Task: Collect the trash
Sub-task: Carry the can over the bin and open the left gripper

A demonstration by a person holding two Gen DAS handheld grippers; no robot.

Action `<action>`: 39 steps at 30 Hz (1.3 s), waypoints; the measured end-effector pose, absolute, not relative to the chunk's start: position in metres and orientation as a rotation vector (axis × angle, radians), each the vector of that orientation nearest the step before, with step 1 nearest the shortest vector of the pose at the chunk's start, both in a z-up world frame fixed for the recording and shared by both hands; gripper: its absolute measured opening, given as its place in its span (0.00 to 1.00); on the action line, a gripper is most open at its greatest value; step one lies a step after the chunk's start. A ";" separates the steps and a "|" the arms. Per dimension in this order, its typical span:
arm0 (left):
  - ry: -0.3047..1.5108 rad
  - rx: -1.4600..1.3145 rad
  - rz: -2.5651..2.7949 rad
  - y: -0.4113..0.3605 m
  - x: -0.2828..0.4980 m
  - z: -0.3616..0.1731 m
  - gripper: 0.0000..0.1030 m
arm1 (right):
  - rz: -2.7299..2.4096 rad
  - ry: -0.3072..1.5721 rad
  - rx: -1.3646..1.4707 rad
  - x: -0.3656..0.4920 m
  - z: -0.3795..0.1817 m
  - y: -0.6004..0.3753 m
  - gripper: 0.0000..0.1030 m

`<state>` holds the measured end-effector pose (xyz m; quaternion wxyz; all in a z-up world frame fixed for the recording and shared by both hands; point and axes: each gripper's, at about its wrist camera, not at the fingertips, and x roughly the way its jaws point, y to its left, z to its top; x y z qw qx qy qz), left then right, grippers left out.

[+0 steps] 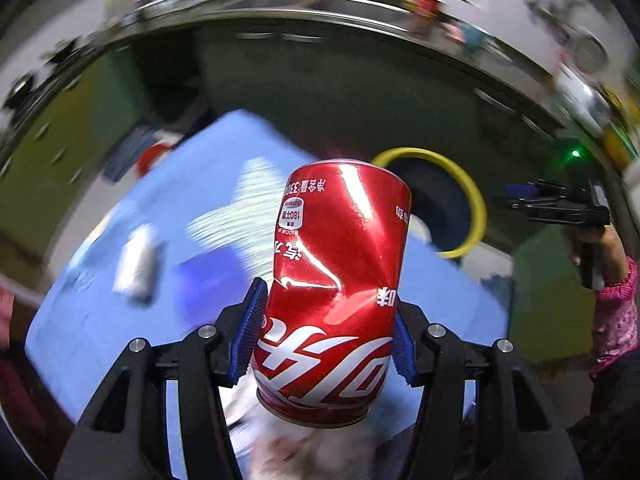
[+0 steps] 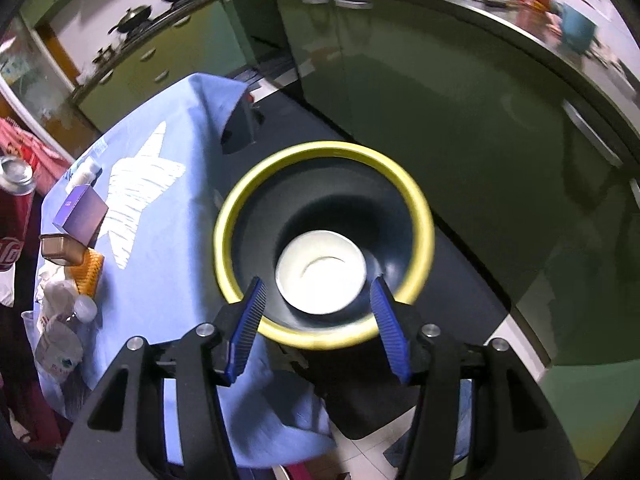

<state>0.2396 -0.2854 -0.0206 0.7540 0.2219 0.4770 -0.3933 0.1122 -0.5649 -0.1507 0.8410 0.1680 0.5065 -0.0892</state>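
A dented red cola can (image 1: 336, 280) stands gripped between the blue pads (image 1: 250, 332) of my left gripper (image 1: 329, 297), which is shut on it above the blue-clothed table (image 1: 100, 320). Beyond the can sits the dark trash bin with a yellow rim (image 1: 472, 196). In the right wrist view my right gripper (image 2: 318, 280) hangs open over that bin (image 2: 420, 200), with nothing between its pads. A white paper cup (image 2: 320, 268) lies at the bin's bottom. A hand holds the right gripper (image 1: 510, 200) at the right edge of the left wrist view.
On the blue cloth (image 2: 160, 260) lie a purple box (image 2: 82, 212), a brown lidded tub (image 2: 60, 248), an orange item (image 2: 90, 272) and a crushed plastic bottle (image 2: 60, 332). Green kitchen cabinets (image 2: 440, 100) stand behind the bin. The left wrist view is blurred.
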 end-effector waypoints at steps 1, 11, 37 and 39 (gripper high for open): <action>1.045 0.507 -0.893 -0.308 0.235 -0.023 0.54 | -0.197 1.067 0.362 0.104 -0.151 -0.569 0.51; 1.117 0.674 -1.049 -0.489 0.208 -0.082 0.54 | -0.247 1.035 0.453 0.041 -0.172 -0.606 0.51; 0.889 0.385 -0.842 -0.320 0.237 0.014 0.85 | -0.059 1.027 0.351 0.072 -0.162 -0.541 0.54; 0.847 0.336 -0.747 -0.267 0.247 0.019 0.87 | -0.005 1.017 0.318 0.088 -0.152 -0.516 0.54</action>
